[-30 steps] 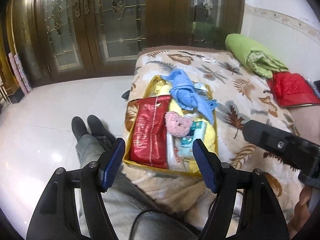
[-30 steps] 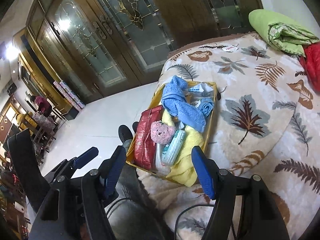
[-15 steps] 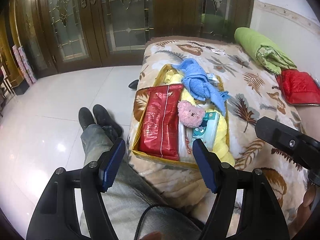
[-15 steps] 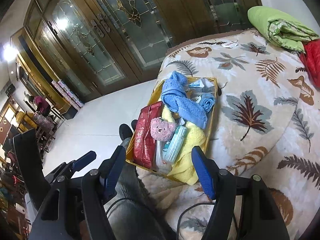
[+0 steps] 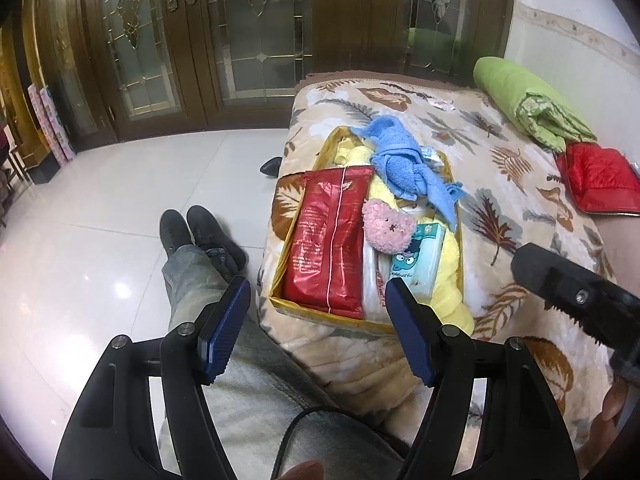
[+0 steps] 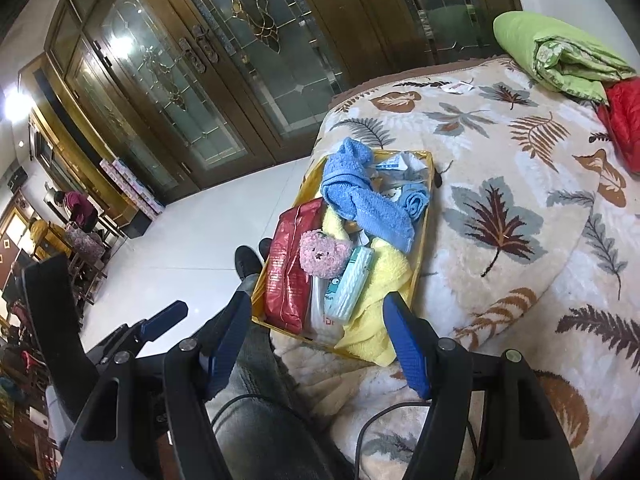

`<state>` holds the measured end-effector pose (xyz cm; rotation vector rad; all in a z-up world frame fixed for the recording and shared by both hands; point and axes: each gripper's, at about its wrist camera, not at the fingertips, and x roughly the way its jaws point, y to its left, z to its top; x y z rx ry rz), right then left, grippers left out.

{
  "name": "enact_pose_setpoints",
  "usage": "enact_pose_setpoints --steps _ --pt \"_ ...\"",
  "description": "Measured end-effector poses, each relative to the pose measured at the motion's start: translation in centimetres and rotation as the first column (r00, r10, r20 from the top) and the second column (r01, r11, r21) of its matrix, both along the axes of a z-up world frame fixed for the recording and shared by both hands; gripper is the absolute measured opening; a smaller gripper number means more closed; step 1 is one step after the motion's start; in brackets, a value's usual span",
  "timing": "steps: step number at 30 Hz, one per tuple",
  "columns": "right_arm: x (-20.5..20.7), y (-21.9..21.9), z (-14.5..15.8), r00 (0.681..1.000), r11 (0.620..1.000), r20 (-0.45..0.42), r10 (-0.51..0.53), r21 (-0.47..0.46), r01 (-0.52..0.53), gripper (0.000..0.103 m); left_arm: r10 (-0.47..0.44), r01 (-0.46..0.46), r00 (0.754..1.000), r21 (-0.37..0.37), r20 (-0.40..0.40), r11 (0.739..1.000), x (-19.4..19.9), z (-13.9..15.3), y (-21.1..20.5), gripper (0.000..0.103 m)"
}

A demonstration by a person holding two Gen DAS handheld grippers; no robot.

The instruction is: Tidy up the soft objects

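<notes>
A yellow box (image 5: pixel 280 304) (image 6: pixel 423 240) sits on the near edge of a leaf-patterned bed. It holds a red packet (image 5: pixel 330 240) (image 6: pixel 288 264), a pink plush bear (image 5: pixel 386 226) (image 6: pixel 322 254), a blue towel (image 5: pixel 404 164) (image 6: pixel 356 196), a yellow towel (image 5: pixel 450 272) (image 6: pixel 380 292) and a light-blue tissue pack (image 5: pixel 418 262) (image 6: pixel 350 284). My left gripper (image 5: pixel 316 320) is open and empty, just short of the box's near edge. My right gripper (image 6: pixel 316 324) is open and empty, also short of the box; its body shows in the left wrist view (image 5: pixel 576 292).
A green rolled quilt (image 5: pixel 528 108) (image 6: pixel 560 52) and a red cushion (image 5: pixel 600 182) (image 6: pixel 626 120) lie at the far right of the bed (image 6: pixel 520 168). My legs and black shoes (image 5: pixel 200 232) rest on the white tiled floor to the left. Wooden glass doors (image 5: pixel 224 40) stand behind.
Both grippers have shifted slightly; the box now sits a little further right and higher in the left wrist view. Both stay open and empty.
</notes>
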<state>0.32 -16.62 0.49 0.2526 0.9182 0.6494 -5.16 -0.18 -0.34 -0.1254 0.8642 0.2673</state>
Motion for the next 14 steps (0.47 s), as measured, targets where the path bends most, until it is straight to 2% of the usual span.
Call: enact_pose_setpoints --steps 2,5,14 --pt "0.1 0.0 -0.1 1.0 1.0 -0.003 -0.005 0.001 0.005 0.068 0.0 0.0 1.0 0.014 -0.002 1.0 0.0 0.0 -0.1 0.071" --pt "0.1 -0.1 -0.2 1.0 1.0 -0.01 -0.006 0.005 0.006 0.068 -0.002 0.002 1.0 -0.003 -0.004 1.0 0.1 -0.1 0.0 0.071" --pt "0.3 -0.2 -0.5 1.0 1.0 -0.021 -0.021 0.009 0.021 0.068 -0.024 0.023 0.999 0.049 0.025 0.999 -0.3 0.0 -1.0 0.071"
